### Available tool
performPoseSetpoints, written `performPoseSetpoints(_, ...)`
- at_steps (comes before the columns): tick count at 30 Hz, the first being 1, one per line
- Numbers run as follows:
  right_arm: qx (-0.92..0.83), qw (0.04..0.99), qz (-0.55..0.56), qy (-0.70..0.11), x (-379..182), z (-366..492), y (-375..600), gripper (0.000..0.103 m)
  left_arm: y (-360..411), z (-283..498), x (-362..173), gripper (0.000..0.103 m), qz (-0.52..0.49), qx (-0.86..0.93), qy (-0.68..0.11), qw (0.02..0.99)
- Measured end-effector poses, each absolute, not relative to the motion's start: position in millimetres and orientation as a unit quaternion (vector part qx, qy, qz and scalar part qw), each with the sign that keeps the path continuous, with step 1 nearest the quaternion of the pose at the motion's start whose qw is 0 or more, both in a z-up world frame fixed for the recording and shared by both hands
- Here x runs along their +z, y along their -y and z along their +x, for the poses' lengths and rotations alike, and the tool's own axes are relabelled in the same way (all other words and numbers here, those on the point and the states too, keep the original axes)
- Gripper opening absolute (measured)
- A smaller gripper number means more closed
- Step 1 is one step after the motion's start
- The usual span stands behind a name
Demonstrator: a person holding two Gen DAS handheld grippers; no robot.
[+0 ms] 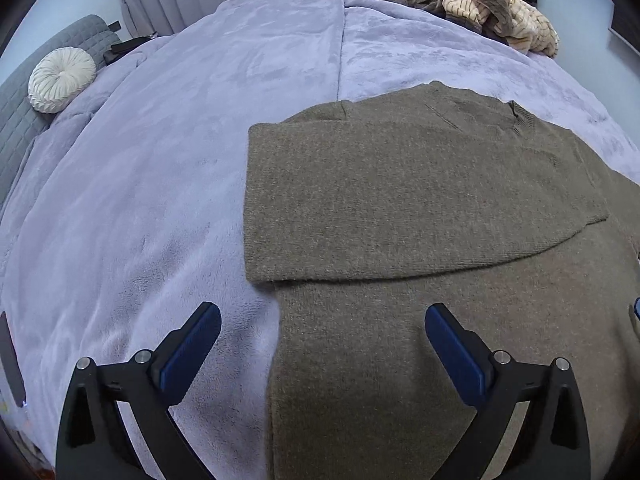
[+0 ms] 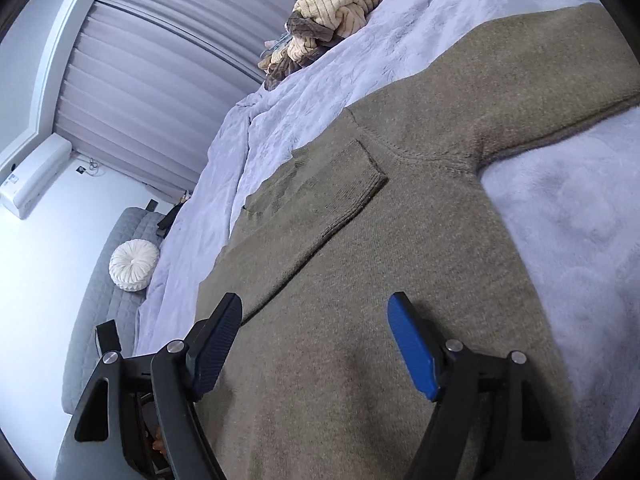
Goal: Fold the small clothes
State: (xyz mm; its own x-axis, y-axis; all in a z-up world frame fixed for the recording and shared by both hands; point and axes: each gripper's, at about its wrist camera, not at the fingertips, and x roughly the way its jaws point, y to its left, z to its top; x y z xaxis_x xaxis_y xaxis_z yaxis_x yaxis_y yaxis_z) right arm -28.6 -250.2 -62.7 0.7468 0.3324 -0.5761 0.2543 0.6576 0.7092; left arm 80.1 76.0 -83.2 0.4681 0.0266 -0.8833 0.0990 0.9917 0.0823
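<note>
**Olive knit, one sleeve folded in**

Lavender fleece covers the bed (image 1: 160, 200) where your sweater (image 1: 400, 320) lies flat. One sleeve (image 1: 400, 200) is already folded across the chest; the other sleeve (image 2: 560, 92) is spread out, and the body fold is left. Your left gripper (image 1: 322, 344) and right gripper (image 2: 316, 344) both gape, holding nothing.

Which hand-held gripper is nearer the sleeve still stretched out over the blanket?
The right hand-held gripper. It hovers over the sweater body with the unfolded sleeve just ahead. The left hand-held gripper is at the opposite edge, by the folded-in sleeve.
</note>
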Motion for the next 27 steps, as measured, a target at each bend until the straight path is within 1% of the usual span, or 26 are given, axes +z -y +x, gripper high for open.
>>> performPoseSetpoints(6,0.009,0.839,0.421,-0.343,-53.8,-44.3,264.3,0.078,-48.5,67.5,-78.3,0.102,0.092,-0.031,-0.511,0.854)
performPoseSetpoints(11,-0.012,0.833,0.447,-0.326,-55.8,-62.7,290.8,0.078,-31.8,61.2,-73.9,0.102,0.083,-0.05,-0.515,0.851)
performPoseSetpoints(14,-0.034,0.833,0.46,-0.307,-54.2,-79.4,313.4,0.078,-23.9,62.1,-81.3,0.102,0.088,-0.039,-0.532,0.841)
performPoseSetpoints(18,-0.072,0.828,0.483,-0.275,-53.5,-109.4,351.8,0.078,-19.5,57.4,-93.6,0.102,0.071,-0.043,-0.553,0.829)
performPoseSetpoints(22,-0.091,0.821,0.506,-0.246,-53.0,-135.1,382.2,0.078,-5.8,49.4,-93.0,0.102,0.078,-0.059,-0.546,0.832)
performPoseSetpoints(27,-0.097,0.824,0.511,-0.225,-43.1,-141.9,401.8,0.078,14.3,46.0,-80.8,0.102,0.072,-0.079,-0.528,0.842)
